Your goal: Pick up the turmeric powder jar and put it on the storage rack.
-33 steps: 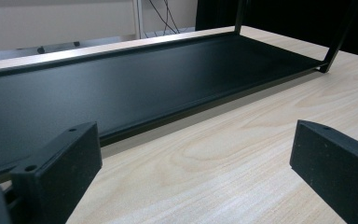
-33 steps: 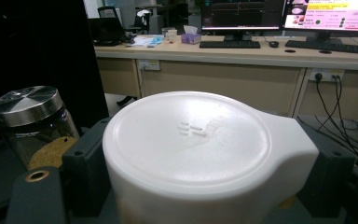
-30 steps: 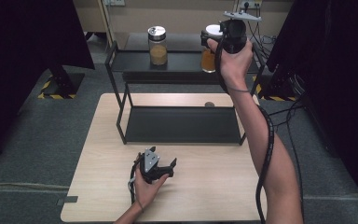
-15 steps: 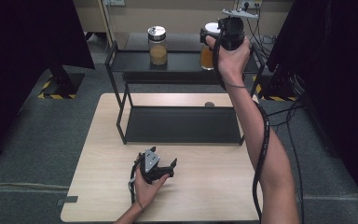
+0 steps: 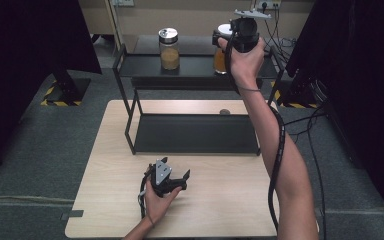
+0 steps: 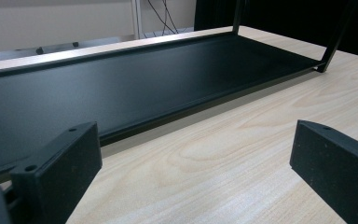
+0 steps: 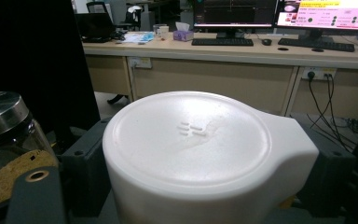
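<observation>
Jar: white-lidded jar (image 7: 205,154) stands on the top shelf (image 5: 195,67), beside the steel-lidded jar (image 5: 169,49).
Right gripper (image 5: 230,42): my jaws squeeze its lid.
Left gripper (image 5: 172,184): my jaws spread wide, low over the tabletop (image 5: 220,200).

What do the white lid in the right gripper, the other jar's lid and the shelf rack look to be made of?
White lid: likely plastic, smooth and matte with a soft sheen and a moulded mark on top; right gripper is clamped on it. Other jar's lid: probably metal, silvery with a brushed shine. Rack: apparently metal, coated matte black with a fine grain and thin rigid posts.
</observation>
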